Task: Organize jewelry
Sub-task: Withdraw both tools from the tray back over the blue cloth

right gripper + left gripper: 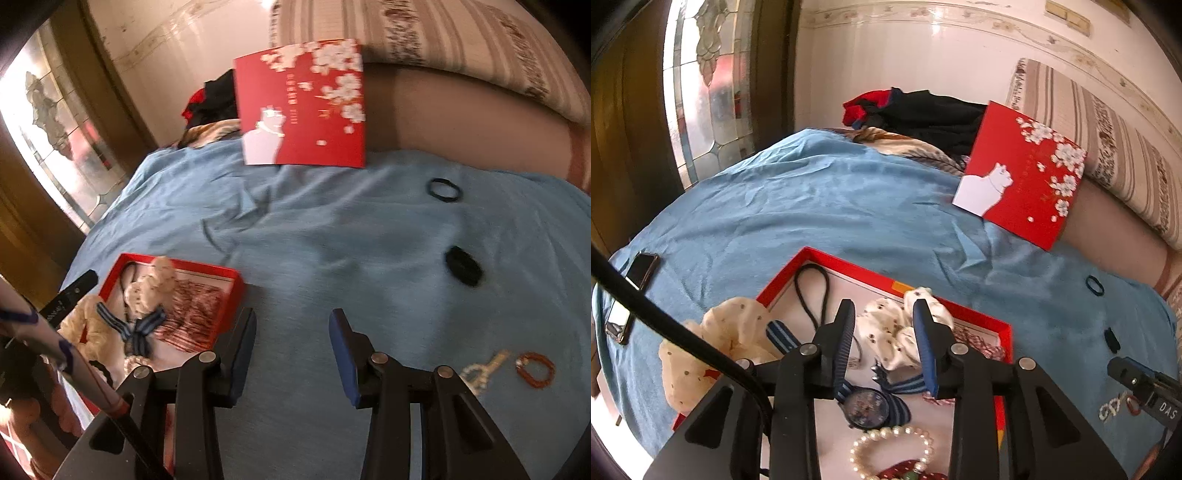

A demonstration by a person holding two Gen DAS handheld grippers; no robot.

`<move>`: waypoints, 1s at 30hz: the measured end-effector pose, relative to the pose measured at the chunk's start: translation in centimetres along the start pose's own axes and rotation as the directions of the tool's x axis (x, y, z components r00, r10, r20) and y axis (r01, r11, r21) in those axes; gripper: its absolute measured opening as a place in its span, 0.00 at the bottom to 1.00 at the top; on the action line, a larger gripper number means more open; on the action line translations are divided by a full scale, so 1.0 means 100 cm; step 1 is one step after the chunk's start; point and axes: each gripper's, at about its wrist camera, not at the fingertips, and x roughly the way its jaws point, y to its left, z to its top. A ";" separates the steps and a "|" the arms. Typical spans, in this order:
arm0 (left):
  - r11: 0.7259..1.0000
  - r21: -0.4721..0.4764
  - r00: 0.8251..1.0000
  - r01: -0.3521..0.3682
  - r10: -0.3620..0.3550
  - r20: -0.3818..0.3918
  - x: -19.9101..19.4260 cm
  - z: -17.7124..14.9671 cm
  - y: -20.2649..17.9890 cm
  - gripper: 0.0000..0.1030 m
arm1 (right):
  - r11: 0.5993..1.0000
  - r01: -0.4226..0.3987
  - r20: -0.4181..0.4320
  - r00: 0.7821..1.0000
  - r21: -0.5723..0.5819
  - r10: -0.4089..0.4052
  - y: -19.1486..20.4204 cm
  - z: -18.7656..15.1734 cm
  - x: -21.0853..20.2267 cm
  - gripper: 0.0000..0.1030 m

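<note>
The left gripper (884,334) hangs over the red box (982,317) on the blue bedspread (812,206), jaws apart and empty above a white scrunchie (897,332), wristwatch (868,406) and pearl bracelet (890,443). The right gripper (291,350), jaws open, holds nothing; two black hair ties (445,190) (463,266) and an orange bracelet (535,371) lie on the bedspread outside the box.

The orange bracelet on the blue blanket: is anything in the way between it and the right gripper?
Nothing visible is. The orange bracelet lies alone on the blue blanket, to the right of the right gripper, whose jaws stand open and empty. Only bare blanket and a small beaded piece lie between them.
</note>
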 end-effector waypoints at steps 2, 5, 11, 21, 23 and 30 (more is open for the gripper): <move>1.000 0.023 1.000 0.001 -0.001 0.004 -0.003 -0.002 -0.008 0.30 | 1.000 0.016 0.002 1.000 0.018 -0.016 -0.013 -0.004 -0.005 0.43; 0.998 0.060 1.000 0.004 -0.004 0.008 -0.008 -0.007 -0.019 0.30 | 0.999 0.039 0.004 0.999 0.036 -0.040 -0.031 -0.010 -0.011 0.43; 0.989 0.146 0.999 0.016 -0.021 0.034 -0.029 -0.020 -0.041 0.37 | 0.994 0.075 0.013 0.997 0.079 -0.076 -0.065 -0.023 -0.024 0.44; 0.972 0.223 0.997 0.076 -0.076 -0.009 -0.030 -0.042 -0.076 0.41 | 0.979 0.115 0.035 0.992 0.171 -0.123 -0.126 -0.041 -0.048 0.44; 0.969 0.223 0.995 0.104 -0.098 -0.034 -0.028 -0.046 -0.082 0.41 | 0.973 0.125 0.039 0.990 0.192 -0.135 -0.139 -0.045 -0.055 0.44; 0.956 0.225 0.981 0.187 -0.173 -0.084 -0.026 -0.058 -0.109 0.41 | 0.952 0.166 0.051 0.982 0.257 -0.185 -0.186 -0.058 -0.077 0.44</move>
